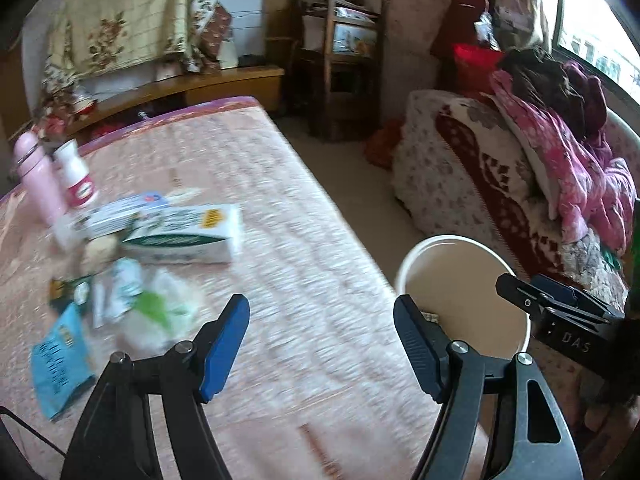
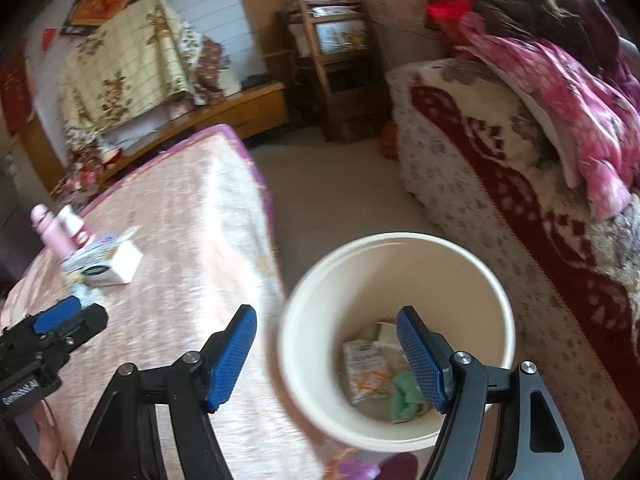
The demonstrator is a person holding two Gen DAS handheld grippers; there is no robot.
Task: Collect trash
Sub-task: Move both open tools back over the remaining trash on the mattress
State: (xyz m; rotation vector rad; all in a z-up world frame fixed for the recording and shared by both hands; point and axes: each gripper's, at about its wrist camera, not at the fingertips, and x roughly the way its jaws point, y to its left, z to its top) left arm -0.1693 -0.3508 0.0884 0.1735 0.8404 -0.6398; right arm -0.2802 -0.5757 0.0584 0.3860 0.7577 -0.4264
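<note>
One bucket (image 2: 396, 264) under the right gripper (image 2: 326, 354); at least three wrappers (image 2: 366, 372) inside. Ahead-left of the left gripper (image 1: 320, 346): one pink bottle (image 1: 38, 184), one white bottle (image 1: 76, 178), two boxes (image 1: 188, 236), several blurred wrappers (image 1: 60, 360), uncounted.

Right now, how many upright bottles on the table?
2. The pink bottle stands near the table's far left edge; the white bottle with a red label stands just right of it. The box pile may hide others.
</note>
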